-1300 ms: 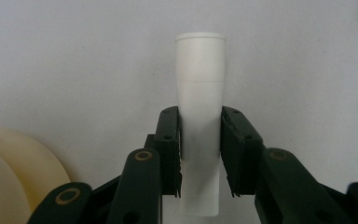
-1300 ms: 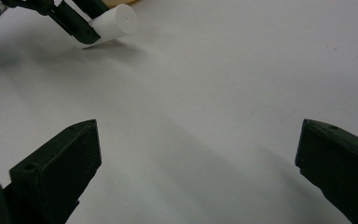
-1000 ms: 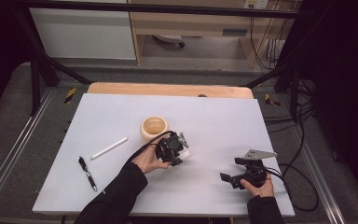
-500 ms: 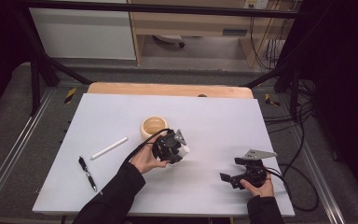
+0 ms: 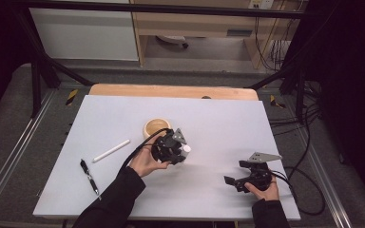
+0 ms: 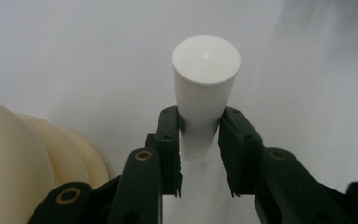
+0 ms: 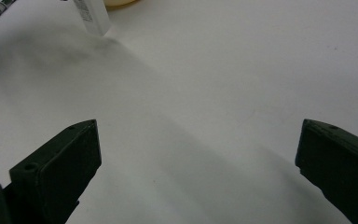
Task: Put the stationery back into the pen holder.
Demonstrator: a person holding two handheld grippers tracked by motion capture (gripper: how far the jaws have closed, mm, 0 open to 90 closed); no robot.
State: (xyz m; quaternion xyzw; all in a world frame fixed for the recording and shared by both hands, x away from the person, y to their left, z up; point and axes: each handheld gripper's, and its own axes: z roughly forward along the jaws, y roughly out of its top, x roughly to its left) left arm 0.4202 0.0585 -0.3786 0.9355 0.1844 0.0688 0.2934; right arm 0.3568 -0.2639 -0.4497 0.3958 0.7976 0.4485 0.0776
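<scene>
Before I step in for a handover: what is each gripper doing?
Left gripper: shut on the white tube.
Right gripper: open, nothing between its jaws.

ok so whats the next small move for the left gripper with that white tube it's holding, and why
Probably carry it over the round cream bowl and lower it in. The left gripper is clamped on the white tapered tube with a flat cap, the bowl sits right beside it, and the right gripper rests open, apart.

No legible text, brand, number or sign found. The white tube (image 7: 92, 17) at the top edge of the right gripper view carries small dark print, too blurred to read. Yellow-black hazard stripes mark the floor rail (image 5: 71, 96); no wording.
</scene>
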